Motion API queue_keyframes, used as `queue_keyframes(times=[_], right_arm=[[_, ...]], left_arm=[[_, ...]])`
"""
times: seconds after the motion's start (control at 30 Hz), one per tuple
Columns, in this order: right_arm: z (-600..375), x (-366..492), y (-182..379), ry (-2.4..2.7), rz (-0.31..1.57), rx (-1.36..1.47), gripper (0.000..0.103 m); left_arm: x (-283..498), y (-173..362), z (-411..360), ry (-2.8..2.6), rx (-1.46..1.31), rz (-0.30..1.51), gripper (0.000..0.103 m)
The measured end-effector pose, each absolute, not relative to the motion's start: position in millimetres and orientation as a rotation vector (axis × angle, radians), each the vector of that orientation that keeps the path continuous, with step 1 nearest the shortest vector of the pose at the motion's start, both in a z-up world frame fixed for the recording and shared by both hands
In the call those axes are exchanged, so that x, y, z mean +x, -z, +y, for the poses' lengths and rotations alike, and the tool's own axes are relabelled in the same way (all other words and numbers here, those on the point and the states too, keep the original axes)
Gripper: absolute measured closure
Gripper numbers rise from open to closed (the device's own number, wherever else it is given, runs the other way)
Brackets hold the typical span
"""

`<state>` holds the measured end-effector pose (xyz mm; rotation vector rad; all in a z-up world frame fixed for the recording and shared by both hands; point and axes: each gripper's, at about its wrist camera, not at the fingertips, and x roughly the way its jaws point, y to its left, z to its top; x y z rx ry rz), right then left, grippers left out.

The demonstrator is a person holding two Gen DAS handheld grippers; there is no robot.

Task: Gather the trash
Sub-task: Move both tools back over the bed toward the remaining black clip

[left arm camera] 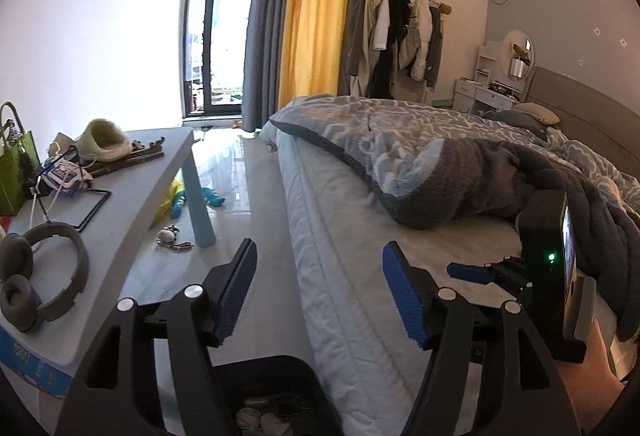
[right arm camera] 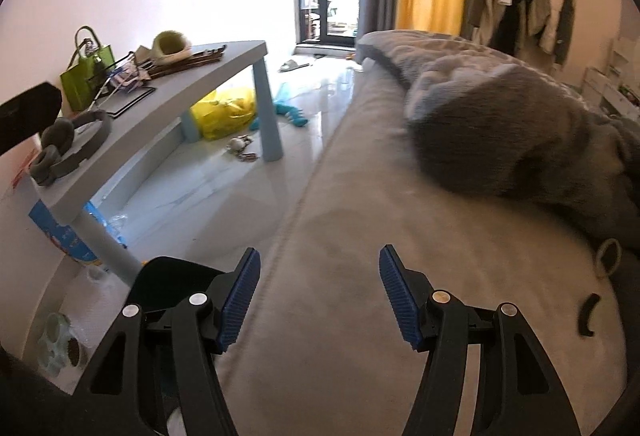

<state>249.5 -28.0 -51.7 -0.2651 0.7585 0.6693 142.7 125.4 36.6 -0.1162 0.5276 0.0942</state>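
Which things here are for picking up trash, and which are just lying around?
For the job:
black bin
left gripper
right gripper
crumpled plastic, probably trash

Just lying about:
headphones
green bag
quilt

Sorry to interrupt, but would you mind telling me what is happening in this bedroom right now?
A person is collecting trash with two handheld grippers. Both the left gripper and the right gripper are open and hold nothing, poised over the bed's edge. A black bin with crumpled paper sits below, beside the cluttered grey table.
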Motion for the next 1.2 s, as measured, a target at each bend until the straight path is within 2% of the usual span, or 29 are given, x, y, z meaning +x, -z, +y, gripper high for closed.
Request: queue_keyframes(times=[0.67, 1.2], right_arm=[[-141.3, 291.5, 48.6, -0.493, 0.745, -0.158, 0.040], [-250.8, 331.6, 76.6, -0.303, 0.818, 0.039, 0.040]], left_arm=[[172.3, -18.3, 51.7, 0.019, -0.073, 0.575, 0.027], [201.9, 2.7, 6.7, 0.123, -0.071, 0.633, 0.020]])
